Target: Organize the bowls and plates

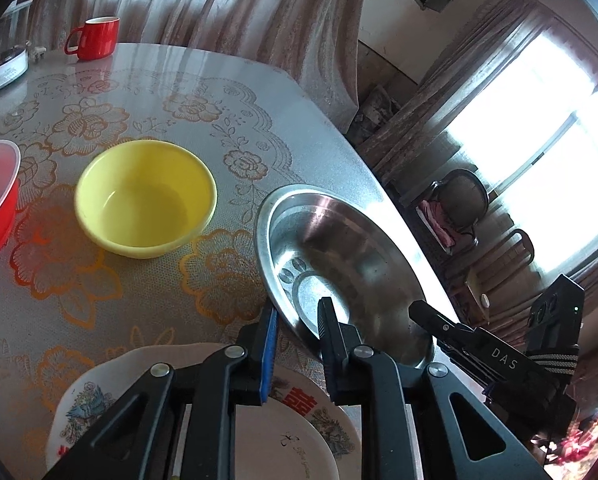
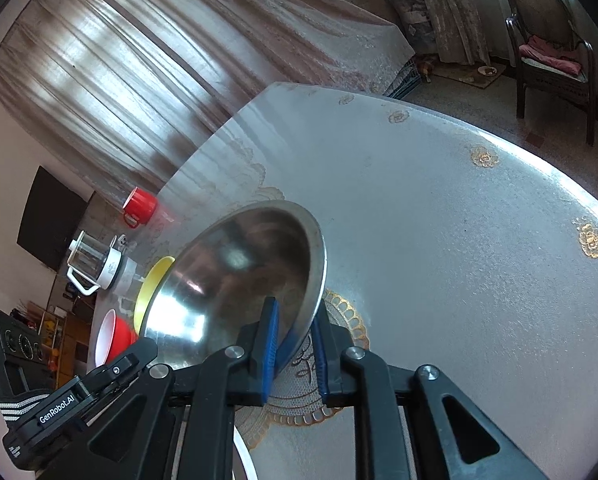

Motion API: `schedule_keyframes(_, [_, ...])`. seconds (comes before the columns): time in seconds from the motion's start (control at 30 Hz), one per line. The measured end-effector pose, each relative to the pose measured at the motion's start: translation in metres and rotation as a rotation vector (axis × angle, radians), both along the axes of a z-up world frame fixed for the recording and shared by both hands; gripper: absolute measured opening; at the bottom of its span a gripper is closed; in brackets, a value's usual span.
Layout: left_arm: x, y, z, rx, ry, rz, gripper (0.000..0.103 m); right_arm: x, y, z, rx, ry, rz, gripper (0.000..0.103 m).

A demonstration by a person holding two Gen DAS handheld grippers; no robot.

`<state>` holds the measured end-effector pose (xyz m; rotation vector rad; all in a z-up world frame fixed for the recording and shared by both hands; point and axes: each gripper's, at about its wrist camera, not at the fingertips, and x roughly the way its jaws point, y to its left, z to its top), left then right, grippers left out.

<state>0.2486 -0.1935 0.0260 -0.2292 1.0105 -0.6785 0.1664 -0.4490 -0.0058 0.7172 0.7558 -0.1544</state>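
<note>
Steel bowl (image 2: pixel 235 280) tilted, off table (image 2: pixel 459 220), rim pinched by both: right gripper (image 2: pixel 295 344) at rim's 5 o'clock, left gripper (image 1: pixel 299 340) clamps near rim. Yellow bowl (image 1: pixel 145 198) sits approx 10 o'clock from left gripper, closer to it.

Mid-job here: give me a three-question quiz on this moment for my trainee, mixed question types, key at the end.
1. True or false: the yellow bowl is stacked inside the steel bowl.
2. What is the right tool clamped on? A) the red mug's handle B) the steel bowl's rim C) nothing
3. Short answer: name the dish seen beneath the left tool in its own view.

Key
1. False: the two bowls are apart, side by side.
2. B: its blue pads pinch the rim.
3. The patterned plate.
</note>
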Motion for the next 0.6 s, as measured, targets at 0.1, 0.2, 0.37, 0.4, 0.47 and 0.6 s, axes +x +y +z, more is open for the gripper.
schedule_keyframes(0.1, [-0.004, 0.007, 0.003, -0.019, 0.002, 0.005, 0.019, -0.003, 0.001, 0.002, 0.009, -0.005, 0.000, 0.015])
schedule_keyframes(0.2, [-0.009, 0.016, 0.006, -0.032, -0.001, 0.014, 0.019, -0.008, 0.005, 0.006, 0.018, -0.020, 0.013, 0.015])
schedule_keyframes(0.37, [-0.018, 0.030, 0.012, -0.051, -0.015, 0.028, 0.019, -0.015, 0.016, 0.013, 0.016, -0.043, 0.030, 0.015])
schedule_keyframes(0.4, [-0.020, 0.033, 0.013, -0.054, -0.017, 0.030, 0.019, -0.016, 0.018, 0.014, 0.017, -0.046, 0.033, 0.015])
schedule_keyframes(0.47, [-0.024, 0.039, 0.016, -0.063, -0.022, 0.032, 0.019, -0.019, 0.023, 0.017, 0.018, -0.056, 0.044, 0.015])
schedule_keyframes(0.6, [-0.033, 0.052, 0.019, -0.072, -0.032, 0.039, 0.019, -0.026, 0.032, 0.021, 0.023, -0.072, 0.062, 0.015])
